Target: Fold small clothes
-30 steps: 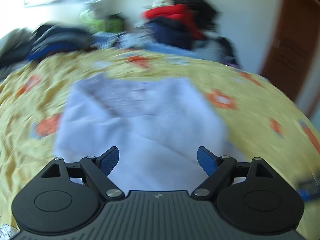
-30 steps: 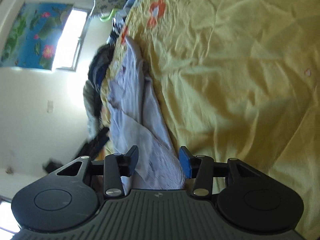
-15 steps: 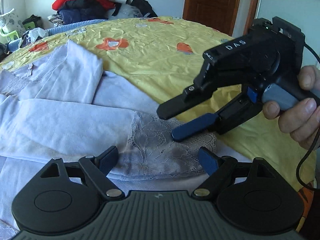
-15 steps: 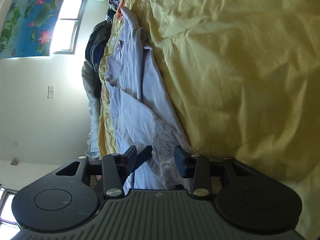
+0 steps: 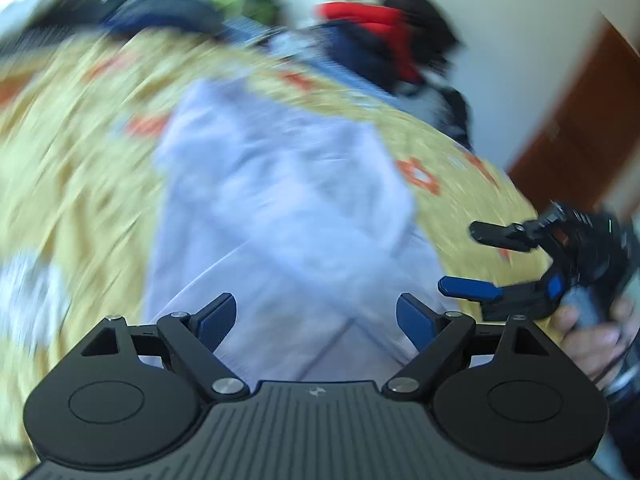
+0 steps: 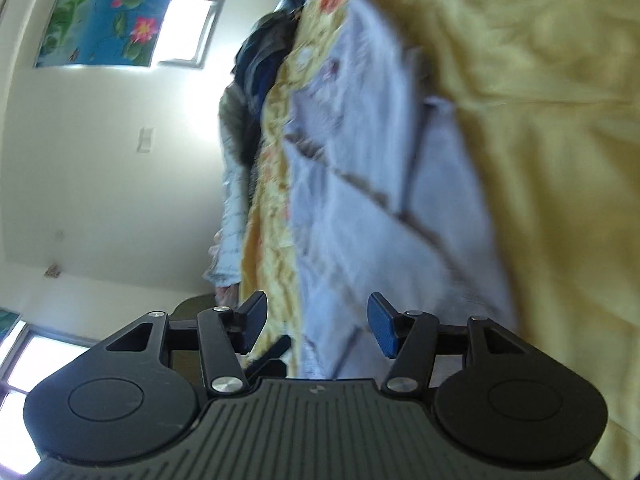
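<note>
1. A pale lilac garment lay partly folded on a yellow flowered bedspread, with a sleeve crossed over its body.
2. The left gripper hovered over its near edge, spread wide, holding nothing.
3. The right gripper, in a hand just beside the cloth, was opening, nothing between its jaws.
4. A fold looked just released; the next move likely called for pinching another edge.

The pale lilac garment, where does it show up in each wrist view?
Left wrist: pale lilac garment fills the centre, running up from between the left tool's fingers.
Right wrist: it runs up the middle as a slanted strip.
Shared landmark: the yellow flowered bedspread beneath it.
</note>
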Action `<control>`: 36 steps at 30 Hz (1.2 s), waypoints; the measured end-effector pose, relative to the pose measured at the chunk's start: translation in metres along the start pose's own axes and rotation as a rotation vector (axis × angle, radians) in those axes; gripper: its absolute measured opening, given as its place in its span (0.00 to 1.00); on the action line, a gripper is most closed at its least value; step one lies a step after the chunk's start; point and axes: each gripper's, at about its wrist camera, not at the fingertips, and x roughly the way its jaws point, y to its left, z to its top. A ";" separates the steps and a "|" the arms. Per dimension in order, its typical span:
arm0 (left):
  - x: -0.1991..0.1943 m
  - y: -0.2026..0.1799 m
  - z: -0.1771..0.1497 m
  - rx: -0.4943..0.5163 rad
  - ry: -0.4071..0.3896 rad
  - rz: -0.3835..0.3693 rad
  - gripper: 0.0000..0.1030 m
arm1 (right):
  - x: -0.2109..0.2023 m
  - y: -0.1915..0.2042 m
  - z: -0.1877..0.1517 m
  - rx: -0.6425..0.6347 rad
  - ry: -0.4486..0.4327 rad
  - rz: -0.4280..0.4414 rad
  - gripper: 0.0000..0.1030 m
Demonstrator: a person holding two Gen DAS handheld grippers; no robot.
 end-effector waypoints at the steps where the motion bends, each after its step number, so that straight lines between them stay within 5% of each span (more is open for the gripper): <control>1: 0.001 0.010 0.000 -0.056 0.014 -0.011 0.85 | 0.013 0.003 0.005 -0.003 0.016 0.014 0.57; 7: 0.009 0.039 -0.011 -0.218 0.051 -0.057 0.85 | 0.077 -0.004 0.027 0.103 0.082 -0.023 0.58; 9: 0.008 0.041 -0.013 -0.226 0.042 -0.068 0.86 | 0.084 -0.011 0.025 0.099 0.087 -0.110 0.48; 13: 0.007 0.043 -0.016 -0.209 0.031 -0.079 0.86 | 0.074 -0.022 0.017 0.085 0.080 -0.152 0.25; 15: 0.002 0.040 -0.015 -0.210 0.044 -0.052 0.86 | 0.067 -0.019 0.012 0.078 0.067 -0.158 0.32; 17: -0.009 0.041 -0.013 -0.190 0.026 -0.020 0.86 | 0.052 -0.005 0.002 0.000 0.059 -0.158 0.55; 19: -0.023 0.045 -0.013 -0.174 -0.002 0.010 0.86 | 0.031 0.007 -0.007 -0.080 0.039 -0.146 0.61; 23: -0.035 0.041 -0.018 -0.108 -0.021 0.108 0.86 | 0.002 0.008 -0.028 -0.097 0.044 -0.126 0.60; 28: -0.024 0.012 -0.032 0.148 -0.016 0.292 0.86 | -0.015 -0.002 -0.050 -0.149 0.063 -0.228 0.61; 32: -0.008 0.010 -0.043 0.159 0.059 0.265 0.86 | -0.023 -0.023 -0.053 -0.070 0.048 -0.218 0.55; 36: -0.017 0.009 -0.017 0.157 -0.003 0.215 0.86 | -0.030 -0.002 -0.038 -0.130 0.021 -0.212 0.56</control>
